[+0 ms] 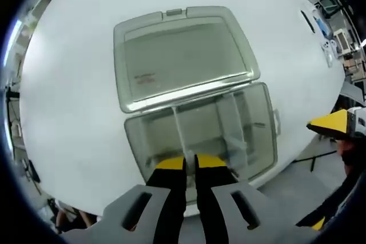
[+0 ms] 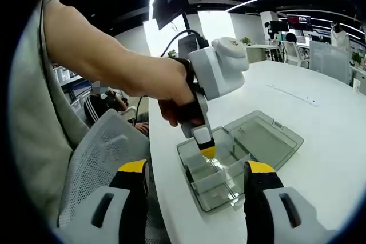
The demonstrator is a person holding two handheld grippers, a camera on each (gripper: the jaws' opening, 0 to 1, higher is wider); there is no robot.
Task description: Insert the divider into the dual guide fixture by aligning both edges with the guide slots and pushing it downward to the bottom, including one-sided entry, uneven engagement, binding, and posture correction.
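2 grippers: both yellow-tipped, black and grey.
Left gripper (image 1: 190, 161): jaws nearly together, pinched on the top edge of a clear divider (image 1: 178, 132); in the right gripper view the same gripper (image 2: 205, 151) reaches down into the box, held by a person's hand (image 2: 171, 92).
Right gripper (image 2: 194, 176): jaws spread wide, nothing between them, hanging above the table edge near the box.
Divider: upright inside the clear box (image 1: 260, 135), running across its short width; whether its edges sit in guide slots cannot be told.
Box: transparent, rectangular, on the white table (image 1: 68, 112), with other clear partitions standing in it.
Lid (image 1: 183, 55): clear, hinged back, lying flat on the table beside the box.
Chair (image 2: 100, 147): grey mesh, at the table edge beside the person.
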